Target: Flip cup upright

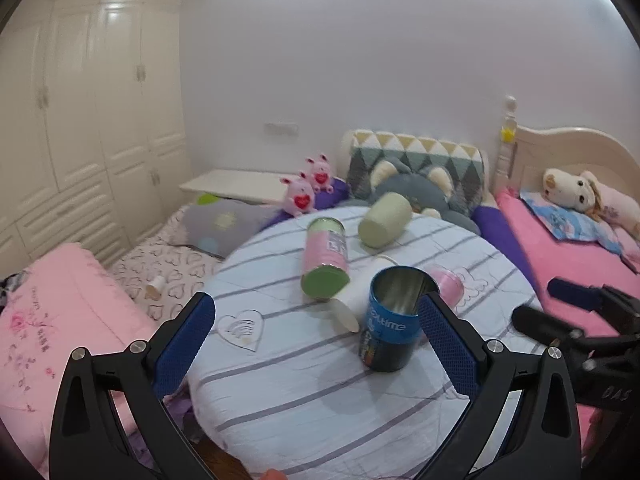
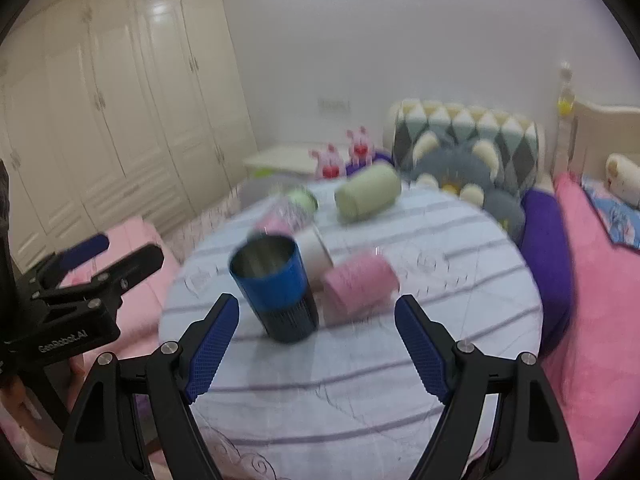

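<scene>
Nearest, left gripper (image 1: 316, 300): fingers spread wide, holding nothing. Right gripper (image 2: 317, 301): likewise spread wide and empty. Both above the near edge of the round tabletop (image 1: 300, 400), covered with a striped cloth.

Just beyond the fingers, blue cup (image 1: 390, 320): standing upright already, mouth open to the top, metal inside visible. Seems done, no further work on this one.

Right of it and a little farther, pink cup (image 2: 360, 288): lying on its side. Close behind the blue one, white cup (image 2: 316, 254): also lying, partly hidden. Farther and left, pink-and-green canister (image 1: 326, 256): on its side, green end toward the near side. Farthest on the tabletop, pale green cup (image 1: 384, 220): on its side too, near the far edge.

Step in hand, by judgement: between cups, choosing the next lying one. Pink cup looks the most reachable for the right gripper. Next move calls for lowering the wide fingers around its body, closing, then turning it mouth up without knocking the blue cup beside it.

Count: five containers, one upright and four lying; two grippers. Beyond the tabletop, two pink bunny toys (image 1: 298, 198) and one grey plush (image 1: 416, 188).
</scene>
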Available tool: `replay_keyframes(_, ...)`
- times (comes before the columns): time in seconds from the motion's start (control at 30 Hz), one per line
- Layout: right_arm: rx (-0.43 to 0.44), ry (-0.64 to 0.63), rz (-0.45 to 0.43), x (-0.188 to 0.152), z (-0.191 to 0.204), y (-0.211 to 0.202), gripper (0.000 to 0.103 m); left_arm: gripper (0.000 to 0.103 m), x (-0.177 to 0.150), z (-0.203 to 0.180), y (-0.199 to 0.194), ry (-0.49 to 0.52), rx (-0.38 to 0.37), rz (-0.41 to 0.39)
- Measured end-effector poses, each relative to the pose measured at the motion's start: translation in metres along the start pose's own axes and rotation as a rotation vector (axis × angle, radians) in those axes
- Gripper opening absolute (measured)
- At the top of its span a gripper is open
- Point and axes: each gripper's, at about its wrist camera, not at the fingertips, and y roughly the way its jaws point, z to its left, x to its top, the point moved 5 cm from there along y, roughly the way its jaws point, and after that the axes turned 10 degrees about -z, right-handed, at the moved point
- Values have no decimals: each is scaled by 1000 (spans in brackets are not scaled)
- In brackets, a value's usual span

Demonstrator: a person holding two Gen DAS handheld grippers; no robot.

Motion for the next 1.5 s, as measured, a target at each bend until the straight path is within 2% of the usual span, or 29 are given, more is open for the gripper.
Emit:
replay_keyframes(0.13, -2, -55, -100, 10, 10, -17, 84, 102, 3, 0, -18, 14, 48, -57)
replay_keyframes(0.33, -23, -169, -210, 11, 20, -32, 84, 103, -1, -16, -32, 35, 27, -58)
replay_keyframes(0.63, -40, -75, -197, 5, 1, -39, 84, 103, -11, -36, -38, 60, 24, -35)
replay_keyframes(0.73, -61, -74, -193, 3, -3, -41, 84, 103, -13, -40, -38, 60, 26, -25)
replay_keyframes(1.13, -58, -8, -191, 1, -22, -45, 84, 103, -18, -53, -31, 86, 38, -2)
replay_keyframes(1.5, -49, -12, -184, 1, -24, -44, 84, 103, -19, -57, -24, 96, 50, 6)
